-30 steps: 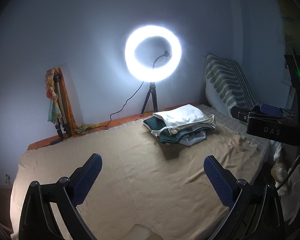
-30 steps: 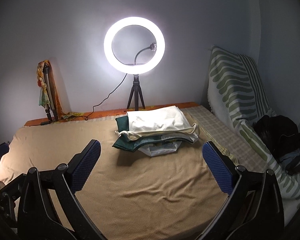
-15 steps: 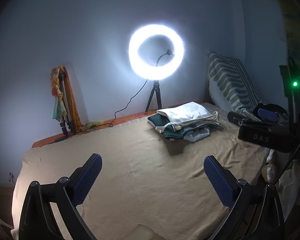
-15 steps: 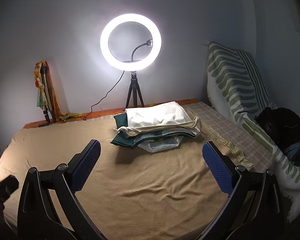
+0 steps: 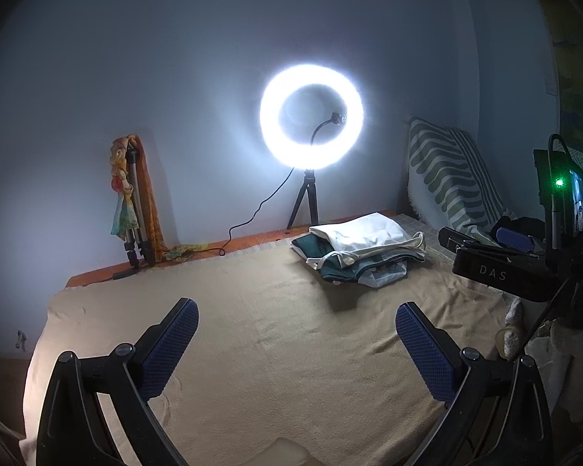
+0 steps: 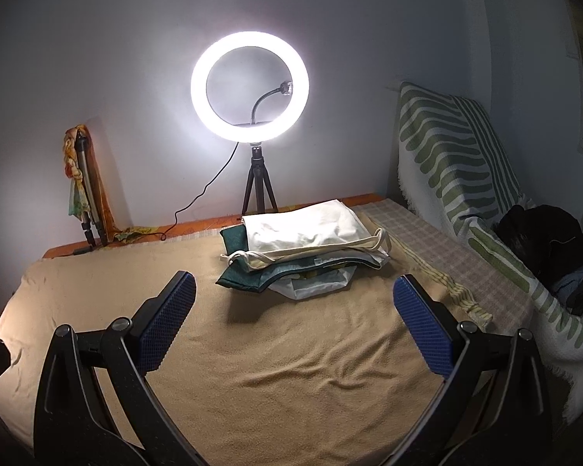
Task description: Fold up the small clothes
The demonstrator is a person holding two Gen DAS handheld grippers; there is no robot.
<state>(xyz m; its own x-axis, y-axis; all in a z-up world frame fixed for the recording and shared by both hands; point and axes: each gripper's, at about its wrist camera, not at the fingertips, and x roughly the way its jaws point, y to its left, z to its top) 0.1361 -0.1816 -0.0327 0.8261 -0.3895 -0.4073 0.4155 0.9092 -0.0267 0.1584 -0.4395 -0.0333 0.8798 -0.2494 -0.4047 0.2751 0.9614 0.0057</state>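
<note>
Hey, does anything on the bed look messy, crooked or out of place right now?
Mostly tidy. The pile of clothes is stacked unevenly: a white piece sticks out from under it at the front, and a cream strap loops off its right side. The tan blanket is slightly rumpled. Nothing looks spilled or damaged.

left tongs [image 5: 295,324] spread wide, empty; right tongs [image 6: 293,297] likewise.

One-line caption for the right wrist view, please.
Open right tongs above a tan blanket, facing stacked clothes before a lit ring light.
</note>
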